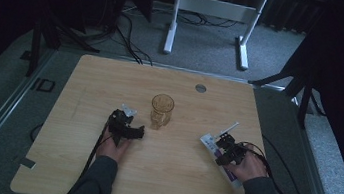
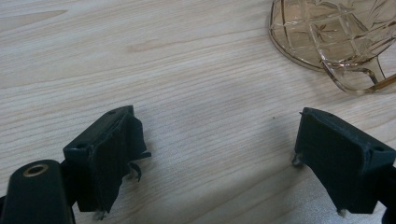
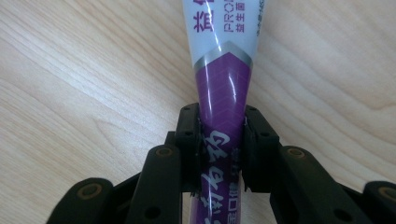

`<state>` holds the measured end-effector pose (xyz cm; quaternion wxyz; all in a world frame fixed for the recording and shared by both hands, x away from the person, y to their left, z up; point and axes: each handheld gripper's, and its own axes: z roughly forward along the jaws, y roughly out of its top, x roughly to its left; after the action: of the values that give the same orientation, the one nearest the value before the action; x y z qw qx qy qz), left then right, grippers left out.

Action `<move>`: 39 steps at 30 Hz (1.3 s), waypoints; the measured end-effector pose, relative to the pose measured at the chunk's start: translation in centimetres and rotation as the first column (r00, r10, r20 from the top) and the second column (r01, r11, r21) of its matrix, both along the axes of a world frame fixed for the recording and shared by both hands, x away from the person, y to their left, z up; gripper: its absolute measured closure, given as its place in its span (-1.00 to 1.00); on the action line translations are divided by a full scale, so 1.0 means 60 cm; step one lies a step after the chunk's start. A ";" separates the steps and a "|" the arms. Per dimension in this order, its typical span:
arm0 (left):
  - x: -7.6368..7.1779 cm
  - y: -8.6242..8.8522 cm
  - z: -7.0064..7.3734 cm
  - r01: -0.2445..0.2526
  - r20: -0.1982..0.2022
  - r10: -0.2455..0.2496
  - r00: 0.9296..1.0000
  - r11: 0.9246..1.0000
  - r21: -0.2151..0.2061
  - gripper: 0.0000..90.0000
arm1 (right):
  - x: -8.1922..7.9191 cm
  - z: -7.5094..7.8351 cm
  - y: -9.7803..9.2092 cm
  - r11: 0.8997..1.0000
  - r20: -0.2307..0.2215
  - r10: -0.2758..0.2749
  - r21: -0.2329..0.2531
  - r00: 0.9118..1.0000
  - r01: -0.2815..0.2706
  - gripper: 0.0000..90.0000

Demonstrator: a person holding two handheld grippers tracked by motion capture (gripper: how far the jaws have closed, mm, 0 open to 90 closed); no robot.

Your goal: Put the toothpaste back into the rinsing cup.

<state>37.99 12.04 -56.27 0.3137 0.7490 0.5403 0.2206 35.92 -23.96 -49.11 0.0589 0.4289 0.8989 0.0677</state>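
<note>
From the high view, your right gripper (image 1: 228, 150) sits at the table's (image 1: 75, 165) right side over a purple-and-white tube (image 1: 213, 144), which lies flat with its long axis running from near your right hand up and left toward the centre; a white stick-like thing (image 1: 229, 130) lies just beyond it, too small to identify, and the amber glass mug (image 1: 161, 110) stands upright mid-table, nearer your left gripper (image 1: 128, 127) than your right, so any carry of the tube to the mug goes left and away from you. In the left gripper view, your jaws stand wide apart with nothing between them, bare wood under them, and the mug (image 2: 334, 37) lies ahead and to the right, handle toward you. In the right gripper view, your jaws are clamped on the tube (image 3: 223, 88) across its purple part, its axis running straight ahead along the jaws, the white printed end farthest from you
</note>
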 end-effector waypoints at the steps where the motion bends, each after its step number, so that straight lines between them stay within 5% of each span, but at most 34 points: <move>1: 0.000 0.000 0.000 0.000 0.000 0.000 1.000 1.000 0.000 -0.71 | 0.001 0.002 0.000 1.000 0.004 0.000 0.002 1.000 0.000 0.60; 14: 0.000 0.000 0.000 0.000 0.000 0.000 1.000 1.000 0.000 -0.71 | 0.011 0.032 -0.007 0.997 0.102 -0.038 0.072 0.994 0.030 0.60; 21: 0.000 0.000 0.000 0.000 0.000 0.000 1.000 1.000 0.000 -0.71 | 0.012 0.054 -0.007 0.992 0.177 -0.054 0.119 0.983 0.033 0.60; 33: 0.000 0.000 0.000 0.000 -0.001 0.000 1.000 1.000 0.000 -0.71 | 0.020 0.069 -0.006 0.986 0.218 -0.073 0.165 0.973 0.037 0.60; 39: 0.000 0.000 0.000 0.001 -0.001 -0.001 1.000 1.000 0.000 -0.71 | 0.022 0.075 -0.001 0.983 0.266 -0.085 0.181 0.960 0.037 0.60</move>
<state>37.98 12.05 -56.26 0.3132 0.7494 0.5403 0.2201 37.22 -24.04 -44.63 0.1464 0.4464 0.8593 0.2024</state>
